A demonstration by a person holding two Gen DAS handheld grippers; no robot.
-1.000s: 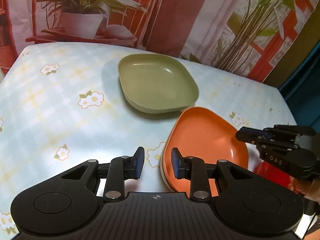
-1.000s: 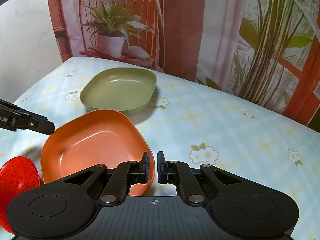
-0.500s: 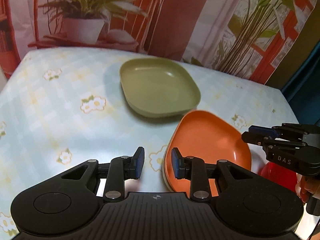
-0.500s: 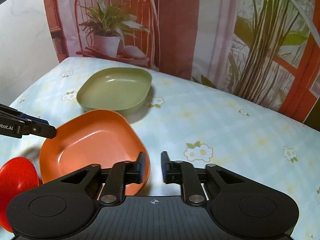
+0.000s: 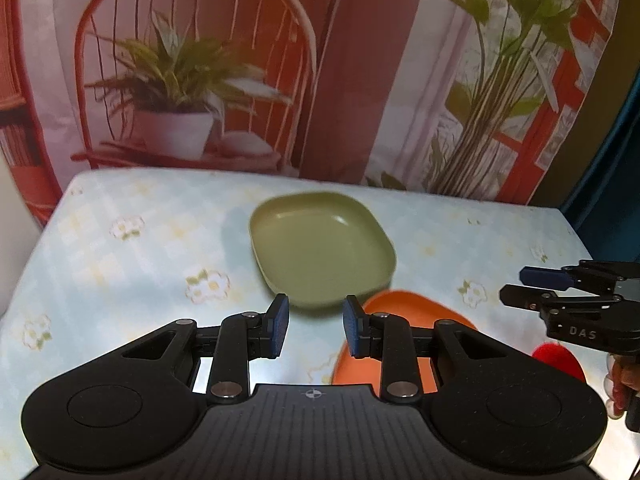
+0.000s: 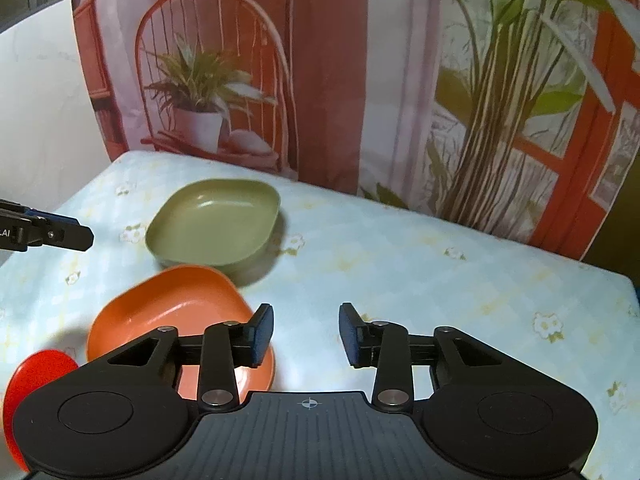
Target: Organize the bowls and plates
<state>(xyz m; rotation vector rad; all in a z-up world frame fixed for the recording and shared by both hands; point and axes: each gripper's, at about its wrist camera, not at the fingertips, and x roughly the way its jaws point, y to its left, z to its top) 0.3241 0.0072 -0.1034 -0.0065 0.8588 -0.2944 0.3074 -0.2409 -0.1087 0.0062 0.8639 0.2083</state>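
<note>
**Both grippers held open above the plates**

We hold the left gripper [image 5: 313,327] over the table [image 5: 120,264], its two blue-padded fingers spread apart with nothing between them. The right gripper [image 6: 306,336] is also spread wide and holds nothing.

The green square plate [image 5: 320,248] lies flat near the middle of the flowered tablecloth. The orange plate [image 6: 176,312] lies just in front of it, toward us; in the right wrist view their rims are very near, but we cannot tell if they touch. The left finger of the right gripper is seen over the near edge of the orange plate. A red bowl [image 6: 36,376] sits at the near left corner of this view, just beside the orange plate and partly hidden by the gripper body.

Behind the table hangs a printed backdrop [image 6: 328,80] with a chair and plants.
</note>
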